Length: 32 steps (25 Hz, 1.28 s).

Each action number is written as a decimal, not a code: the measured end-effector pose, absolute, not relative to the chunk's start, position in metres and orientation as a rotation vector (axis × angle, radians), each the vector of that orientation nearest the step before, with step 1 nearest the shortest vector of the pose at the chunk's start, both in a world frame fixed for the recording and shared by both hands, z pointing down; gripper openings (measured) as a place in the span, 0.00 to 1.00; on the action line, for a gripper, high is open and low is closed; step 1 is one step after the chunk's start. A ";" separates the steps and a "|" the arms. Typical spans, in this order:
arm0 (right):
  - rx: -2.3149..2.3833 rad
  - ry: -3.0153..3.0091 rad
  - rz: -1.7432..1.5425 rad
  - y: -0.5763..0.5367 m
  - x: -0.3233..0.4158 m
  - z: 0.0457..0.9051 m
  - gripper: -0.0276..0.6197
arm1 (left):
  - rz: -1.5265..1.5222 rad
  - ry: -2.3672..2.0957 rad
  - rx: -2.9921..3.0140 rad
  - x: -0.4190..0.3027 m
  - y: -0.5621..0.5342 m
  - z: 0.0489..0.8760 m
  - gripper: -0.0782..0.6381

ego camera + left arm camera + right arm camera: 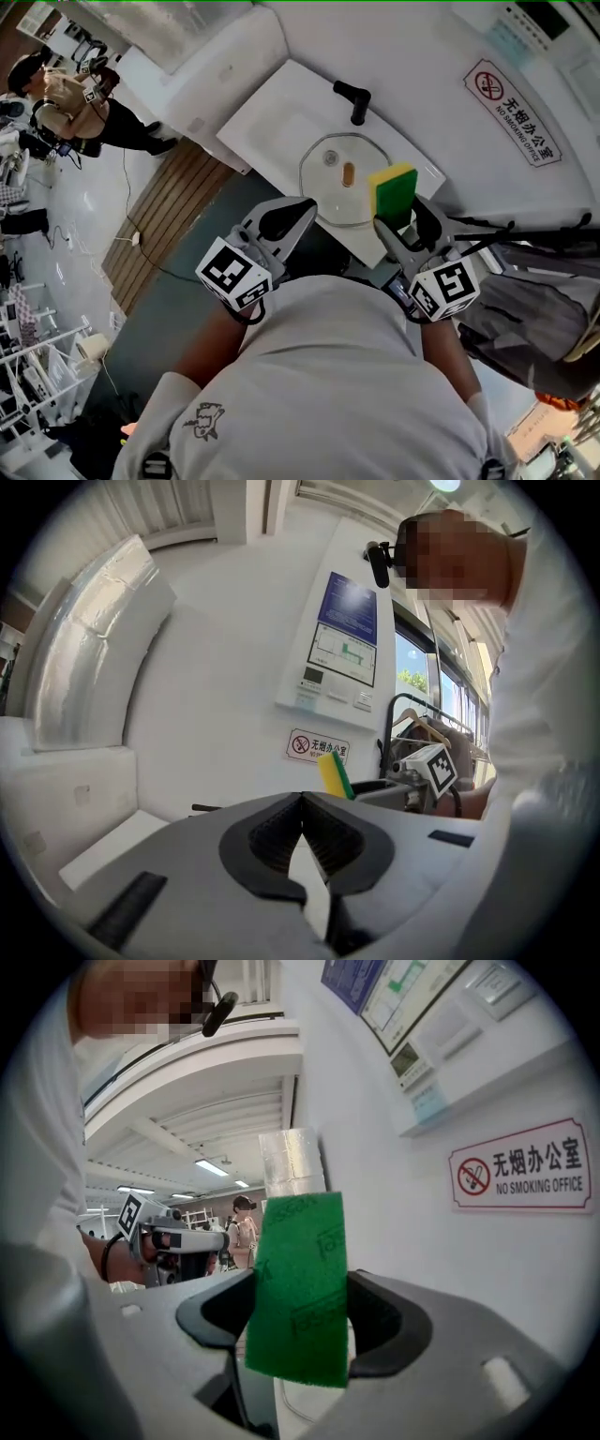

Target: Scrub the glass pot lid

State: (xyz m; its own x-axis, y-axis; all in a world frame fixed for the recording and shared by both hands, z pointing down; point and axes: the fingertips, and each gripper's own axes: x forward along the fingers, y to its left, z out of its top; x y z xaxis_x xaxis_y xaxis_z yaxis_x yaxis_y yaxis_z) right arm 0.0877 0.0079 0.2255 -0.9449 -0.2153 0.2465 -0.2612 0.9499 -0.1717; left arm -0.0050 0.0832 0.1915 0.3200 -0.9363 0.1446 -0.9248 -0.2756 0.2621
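The white sink top (281, 117) is in front of me. The glass pot lid (330, 192) lies flat on its near end, so I can rub its top.

My left tongs (302, 214) are shut tight with nothing in them. They sit just by the lid's left edge, I think to keep it from sliding.

My right tongs (394, 223) pinch the sponge (392, 187) by its sides. It stands up with the green scratchy side facing me, right by the lid's right edge. I can't tell if it touches.

The little knob (349, 174) points up.
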 end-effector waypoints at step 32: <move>0.790 -2.514 0.536 -0.091 0.045 0.358 0.51 | 0.261 -1.083 2.161 -0.122 -0.040 0.397 0.45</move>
State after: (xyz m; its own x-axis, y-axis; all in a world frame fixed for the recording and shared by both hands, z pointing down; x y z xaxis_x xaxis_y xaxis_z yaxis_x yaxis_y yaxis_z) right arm 0.0448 -0.0913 0.3584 -0.7356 -0.4343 0.5199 -0.6085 0.7609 -0.2254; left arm -0.1224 -0.0396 0.3971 0.6310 -0.6259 0.4584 -0.7661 -0.4095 0.4955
